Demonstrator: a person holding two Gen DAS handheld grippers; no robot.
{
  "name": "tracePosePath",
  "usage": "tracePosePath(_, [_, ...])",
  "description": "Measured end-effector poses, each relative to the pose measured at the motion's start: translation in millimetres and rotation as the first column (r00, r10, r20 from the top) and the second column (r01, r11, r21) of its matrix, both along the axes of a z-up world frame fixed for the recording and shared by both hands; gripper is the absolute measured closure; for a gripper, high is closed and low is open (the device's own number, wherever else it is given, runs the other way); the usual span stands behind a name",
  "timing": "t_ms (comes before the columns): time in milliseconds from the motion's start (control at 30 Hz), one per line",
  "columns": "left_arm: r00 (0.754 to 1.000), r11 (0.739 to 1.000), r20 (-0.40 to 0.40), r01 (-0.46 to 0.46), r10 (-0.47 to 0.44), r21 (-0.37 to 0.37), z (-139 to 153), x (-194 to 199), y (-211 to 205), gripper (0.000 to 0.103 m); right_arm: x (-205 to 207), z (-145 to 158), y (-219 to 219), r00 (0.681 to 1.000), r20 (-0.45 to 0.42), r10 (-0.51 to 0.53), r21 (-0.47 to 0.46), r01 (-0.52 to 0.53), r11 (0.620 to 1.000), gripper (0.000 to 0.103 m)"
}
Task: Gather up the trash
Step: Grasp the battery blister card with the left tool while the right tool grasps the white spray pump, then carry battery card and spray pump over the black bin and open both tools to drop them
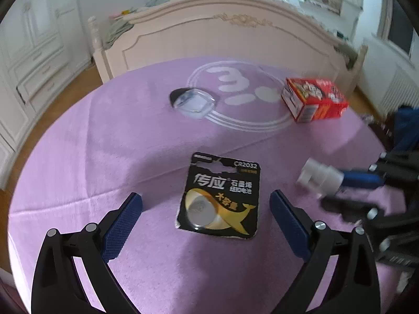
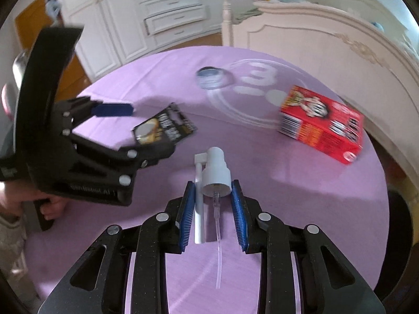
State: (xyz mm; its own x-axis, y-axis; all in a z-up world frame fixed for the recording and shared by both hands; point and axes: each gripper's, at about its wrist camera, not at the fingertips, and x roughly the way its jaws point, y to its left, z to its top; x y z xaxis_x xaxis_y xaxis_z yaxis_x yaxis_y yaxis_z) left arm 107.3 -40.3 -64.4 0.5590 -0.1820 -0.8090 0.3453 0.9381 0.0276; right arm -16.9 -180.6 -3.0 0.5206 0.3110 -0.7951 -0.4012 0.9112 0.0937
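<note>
The right gripper points down at a purple mat, its jaws narrowed around a white spray-pump head; the blue pads stand against the collar on both sides, with the folded white nozzle tube against the left pad and the clear dip tube trailing back between the jaws. The left wrist view shows the same pump head at the tip of the right gripper, to the right of the battery card. The left gripper has its jaws wide open and holds nothing; a black button-cell battery card marked CR2032 lies flat on the mat between the two pads, touching neither. Further out on the mat lie a clear plastic blister shell and, well apart to its right, a red cardboard box. A cream bed footboard stands beyond the mat.
</note>
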Motion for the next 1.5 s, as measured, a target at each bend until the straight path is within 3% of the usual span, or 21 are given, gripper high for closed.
tracePosePath(100, [1.000,1.000,0.013,0.013,-0.014,0.001,1.3,1.0,-4.6,0.016,-0.1,2.5,-10.0,1.000,0.004,-0.023,0.030,0.023,0.999,0.074])
tracePosePath(167, [0.999,1.000,0.028,0.015,-0.015,-0.002,3.1,2.5,-4.7,0.031,0.1,3.9,-14.1,1.000,0.006,-0.030,0.049,0.029,0.998,0.074])
tracePosePath(200, [0.999,1.000,0.037,0.016,-0.016,-0.001,4.5,2.9,-5.1,0.045,-0.6,4.6,-15.5,0.999,0.007,-0.032,0.057,0.032,0.998,0.074])
tracePosePath(567, [0.999,0.996,0.040,0.010,-0.006,-0.088,13.2,-1.4,-1.4,0.046,-1.3,18.9,-42.9,0.997,0.035,-0.070,0.183,0.063,0.981,0.074])
tracePosePath(800, [0.994,0.988,0.089,0.069,-0.057,-0.139,43.6,-5.6,-31.0,0.046,-7.9,31.1,-85.0,0.986,0.063,-0.154,0.261,0.132,0.956,0.074])
tracePosePath(1133, [0.971,0.954,0.133,0.220,-0.196,-0.203,68.6,-0.1,-123.4,0.046,-24.7,35.4,-182.1,0.935,0.065,-0.349,0.351,0.305,0.885,0.074])
tracePosePath(1500, [0.925,0.888,0.092,0.379,-0.368,-0.259,56.9,8.8,-235.8,0.046,-43.9,14.0,-280.5,0.846,0.018,-0.532,0.396,0.483,0.781,0.074])
